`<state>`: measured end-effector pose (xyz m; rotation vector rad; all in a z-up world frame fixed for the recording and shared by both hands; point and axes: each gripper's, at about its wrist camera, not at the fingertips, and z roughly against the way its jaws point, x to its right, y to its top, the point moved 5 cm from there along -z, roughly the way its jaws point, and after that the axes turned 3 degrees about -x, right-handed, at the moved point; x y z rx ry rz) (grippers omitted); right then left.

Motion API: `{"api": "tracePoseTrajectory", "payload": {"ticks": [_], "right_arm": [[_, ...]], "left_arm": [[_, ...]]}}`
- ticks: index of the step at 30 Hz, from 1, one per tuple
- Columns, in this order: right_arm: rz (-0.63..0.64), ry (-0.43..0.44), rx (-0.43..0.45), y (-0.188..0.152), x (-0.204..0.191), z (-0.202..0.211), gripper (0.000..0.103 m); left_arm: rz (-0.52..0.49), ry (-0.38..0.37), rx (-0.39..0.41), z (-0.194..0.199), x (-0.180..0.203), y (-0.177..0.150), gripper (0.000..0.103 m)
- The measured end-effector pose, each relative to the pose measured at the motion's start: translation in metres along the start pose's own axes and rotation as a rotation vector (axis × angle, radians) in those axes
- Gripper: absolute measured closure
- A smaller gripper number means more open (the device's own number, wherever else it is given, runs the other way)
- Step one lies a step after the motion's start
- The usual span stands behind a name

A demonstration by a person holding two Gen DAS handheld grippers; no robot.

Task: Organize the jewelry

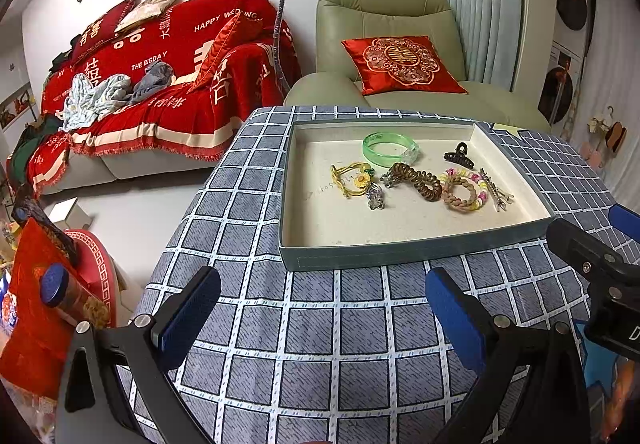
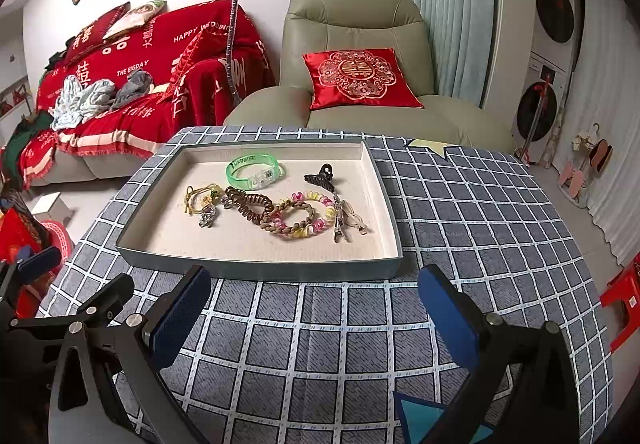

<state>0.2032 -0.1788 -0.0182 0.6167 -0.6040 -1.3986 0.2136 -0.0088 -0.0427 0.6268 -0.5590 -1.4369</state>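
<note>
Both spread wide, left gripper (image 1: 322, 318) and right gripper (image 2: 316, 312), before jewelry tray (image 2: 256, 271); "HAPPY WEDDING" on red sofa throw (image 1: 192, 44).

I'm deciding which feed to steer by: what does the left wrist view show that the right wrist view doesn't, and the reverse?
Only the left wrist view shows the left gripper whole, with a red gift bag beside the table. Only the right wrist view shows the right gripper whole, a red stool and a blue paper shape on the cloth. Both show the tray holding the green bangle, black claw clip and brown coil tie, with both grippers open and empty.
</note>
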Motion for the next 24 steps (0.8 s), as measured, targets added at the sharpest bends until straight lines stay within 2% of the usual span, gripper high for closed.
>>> {"api": "tracePoseTrajectory", "payload": {"ticks": [24], "right_arm": [[0.0,0.003,0.001,0.0027,-0.0006,0.0024,0.0]], "left_arm": [[-0.002,-0.012,0.0,-0.0002,-0.0008,-0.0003,0.0]]}}
